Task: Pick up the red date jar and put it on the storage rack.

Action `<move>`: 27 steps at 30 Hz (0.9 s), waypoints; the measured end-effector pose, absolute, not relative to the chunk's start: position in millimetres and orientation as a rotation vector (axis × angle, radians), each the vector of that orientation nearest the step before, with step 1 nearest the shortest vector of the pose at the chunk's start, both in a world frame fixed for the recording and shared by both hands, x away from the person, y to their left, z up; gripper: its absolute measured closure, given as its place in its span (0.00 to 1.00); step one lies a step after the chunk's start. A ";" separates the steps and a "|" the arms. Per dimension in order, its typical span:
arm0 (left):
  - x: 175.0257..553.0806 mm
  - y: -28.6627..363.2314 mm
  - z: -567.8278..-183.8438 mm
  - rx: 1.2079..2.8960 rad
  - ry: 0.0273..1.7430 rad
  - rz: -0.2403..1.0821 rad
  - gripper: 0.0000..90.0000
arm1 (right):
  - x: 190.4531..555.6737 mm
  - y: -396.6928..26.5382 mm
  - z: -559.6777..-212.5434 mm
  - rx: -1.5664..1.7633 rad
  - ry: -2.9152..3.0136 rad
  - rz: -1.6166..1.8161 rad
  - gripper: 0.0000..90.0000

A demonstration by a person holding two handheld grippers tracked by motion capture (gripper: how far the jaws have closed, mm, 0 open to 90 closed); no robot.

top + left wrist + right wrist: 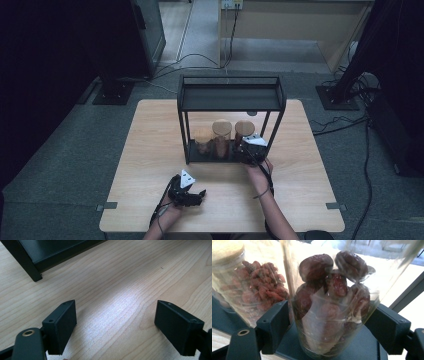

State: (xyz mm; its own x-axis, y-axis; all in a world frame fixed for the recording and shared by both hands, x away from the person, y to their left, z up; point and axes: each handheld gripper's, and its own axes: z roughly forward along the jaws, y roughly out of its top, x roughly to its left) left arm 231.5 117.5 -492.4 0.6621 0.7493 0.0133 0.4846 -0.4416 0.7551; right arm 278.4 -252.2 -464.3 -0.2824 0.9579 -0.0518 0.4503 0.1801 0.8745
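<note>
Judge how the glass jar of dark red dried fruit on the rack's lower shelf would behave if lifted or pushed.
The jar of dried fruit is clear and smooth-walled, so it is probably slippery and breakable. It looks tall and narrow, so a high push may tip it. The right tongs sit either side of it low down, which seems steadier.

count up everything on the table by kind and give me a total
Glass jars on the rack's lower shelf: 3
Black metal rack: 1
Handheld grippers: 2
Total: 6

Grey carpet floor (60,165), trailing cables (350,125)
</note>
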 end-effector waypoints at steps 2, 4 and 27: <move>231.5 117.4 -492.3 2.126 0.950 0.451 0.20 | 277.4 -251.2 -464.0 1.323 1.836 1.023 0.23; 231.5 117.4 -492.2 2.126 0.950 0.451 0.20 | 276.3 -251.2 -463.9 1.315 1.841 1.018 0.23; 233.7 120.5 -491.7 2.131 0.939 0.439 0.20 | 258.7 -265.1 -467.2 1.297 1.848 1.094 0.23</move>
State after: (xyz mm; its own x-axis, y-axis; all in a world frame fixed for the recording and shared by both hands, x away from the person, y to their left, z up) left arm 233.7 120.5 -491.7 0.6717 0.7408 0.0093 0.4825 -0.4470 0.7533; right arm 258.7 -265.1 -467.2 -0.3236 0.9458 -0.0285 0.4300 0.1738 0.8859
